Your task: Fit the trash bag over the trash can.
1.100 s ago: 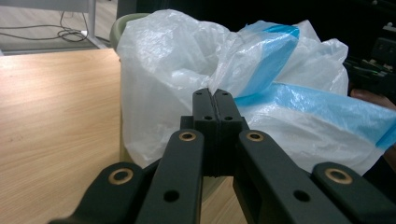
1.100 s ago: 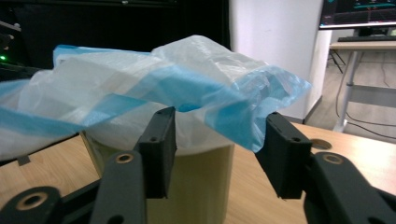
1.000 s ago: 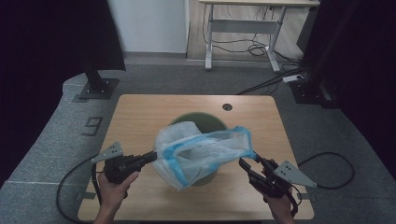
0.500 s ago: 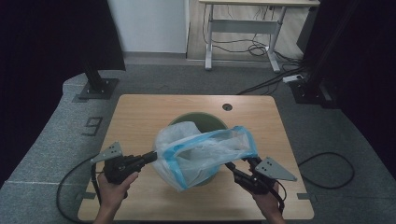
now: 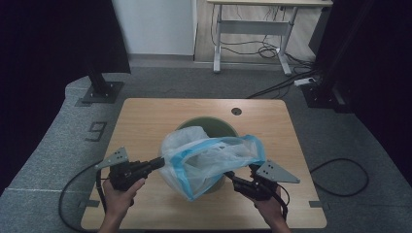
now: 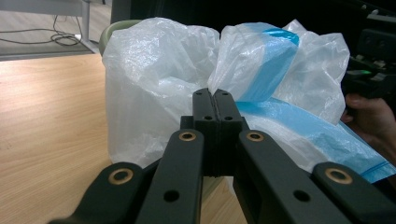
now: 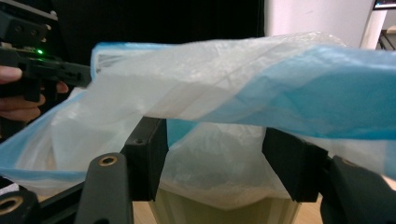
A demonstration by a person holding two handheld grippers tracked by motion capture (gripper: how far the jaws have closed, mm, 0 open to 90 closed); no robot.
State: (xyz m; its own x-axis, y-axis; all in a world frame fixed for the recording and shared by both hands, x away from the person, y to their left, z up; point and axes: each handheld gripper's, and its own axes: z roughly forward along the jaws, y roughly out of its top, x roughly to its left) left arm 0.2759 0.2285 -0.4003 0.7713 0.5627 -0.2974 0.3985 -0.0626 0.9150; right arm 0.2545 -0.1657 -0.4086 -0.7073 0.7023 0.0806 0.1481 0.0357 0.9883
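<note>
A green bin (image 5: 204,119) stands mid-table with a clear white plastic bag (image 5: 209,158), blue along its rim, bunched over its mouth. My left gripper (image 5: 159,164) reaches in from the left and is shut on the bag's edge; in the left gripper view its jaws (image 6: 212,100) press together with film (image 6: 154,84) rising from between them. My right gripper (image 5: 232,175) is at the bag's right underside. Its jaws (image 7: 219,163) have just been opening and stand wide apart. The bag's blue rim (image 7: 289,93) drapes above and between them, and the pads do not press it.
The wooden table (image 5: 145,121) has a cable hole (image 5: 236,111) behind the bin. A black stand base (image 5: 99,91) sits on the floor at left, and a desk with cables (image 5: 252,29) stands behind. A cable loops on the carpet (image 5: 340,177) at right.
My right gripper has moved left, in under the bag's right side, and its jaws have spread. The left gripper and the bag have stayed in place.
</note>
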